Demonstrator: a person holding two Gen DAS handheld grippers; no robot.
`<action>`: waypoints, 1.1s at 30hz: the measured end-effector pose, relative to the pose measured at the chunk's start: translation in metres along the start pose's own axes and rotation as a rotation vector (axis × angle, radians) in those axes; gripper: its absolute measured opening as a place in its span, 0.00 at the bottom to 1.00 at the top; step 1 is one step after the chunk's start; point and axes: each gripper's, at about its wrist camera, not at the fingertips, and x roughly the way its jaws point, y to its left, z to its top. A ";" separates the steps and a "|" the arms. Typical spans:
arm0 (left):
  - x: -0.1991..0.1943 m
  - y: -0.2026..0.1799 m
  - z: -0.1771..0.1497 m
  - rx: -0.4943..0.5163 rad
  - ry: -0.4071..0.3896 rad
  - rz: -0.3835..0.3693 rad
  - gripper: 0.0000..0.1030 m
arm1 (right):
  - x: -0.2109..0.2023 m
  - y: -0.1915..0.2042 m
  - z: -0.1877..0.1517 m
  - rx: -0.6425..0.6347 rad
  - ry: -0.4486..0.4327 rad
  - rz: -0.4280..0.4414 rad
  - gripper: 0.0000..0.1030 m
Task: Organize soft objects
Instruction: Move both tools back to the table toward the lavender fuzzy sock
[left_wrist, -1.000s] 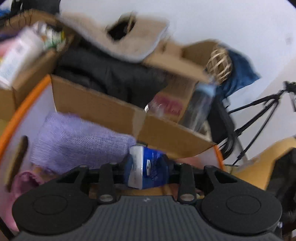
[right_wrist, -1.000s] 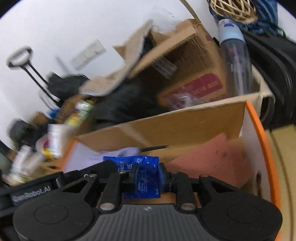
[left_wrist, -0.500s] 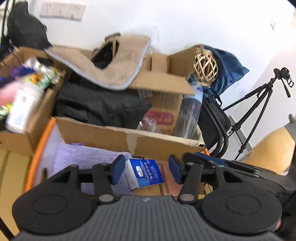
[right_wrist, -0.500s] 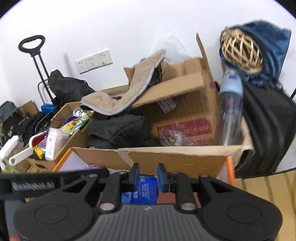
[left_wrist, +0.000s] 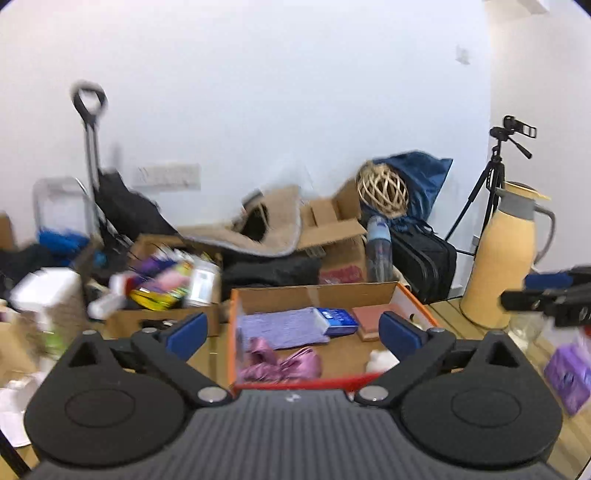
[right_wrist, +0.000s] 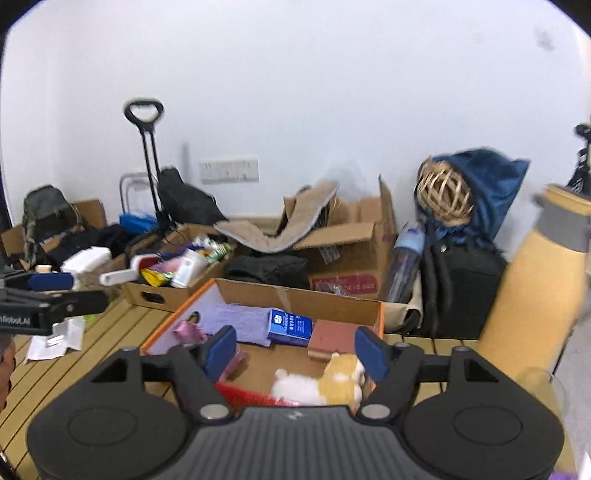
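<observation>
An orange-rimmed cardboard box (left_wrist: 232, 332) (right_wrist: 380, 314) stands on the slatted wooden table. Inside lie a lilac knitted cloth (left_wrist: 280, 326) (right_wrist: 240, 321), a blue tissue pack (left_wrist: 338, 320) (right_wrist: 290, 326), a reddish-brown pad (left_wrist: 373, 319) (right_wrist: 332, 339), a pink crumpled cloth (left_wrist: 280, 363) (right_wrist: 186, 330) and a white-and-tan plush toy (right_wrist: 321, 382) (left_wrist: 380, 360). My left gripper (left_wrist: 291, 334) hangs in front of the box, jaws opening wide, nothing between them. My right gripper (right_wrist: 295, 350) is also opening and holds nothing; it shows at the right edge (left_wrist: 554, 295) of the left wrist view.
A yellow thermos jug (left_wrist: 506, 258) (right_wrist: 535, 288) stands right of the box. A purple pack (left_wrist: 567, 373) lies at the right. Behind are cluttered cartons (right_wrist: 177, 277), a beige mat (right_wrist: 284, 229), a bottle (right_wrist: 406, 258), a black bag (right_wrist: 461, 284) and a tripod (left_wrist: 487, 184).
Both grippers let go of the blue tissue pack, which now lies in the box. They pulled back and up, and their jaws opened.
</observation>
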 end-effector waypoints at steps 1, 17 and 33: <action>-0.018 -0.003 -0.011 0.020 -0.031 0.018 1.00 | -0.016 0.004 -0.009 -0.004 -0.021 -0.008 0.70; -0.196 0.006 -0.195 -0.099 0.016 0.103 1.00 | -0.190 0.094 -0.231 0.020 -0.077 0.070 0.87; -0.044 0.023 -0.151 -0.179 0.101 -0.085 0.98 | -0.088 0.057 -0.205 0.230 -0.008 0.045 0.33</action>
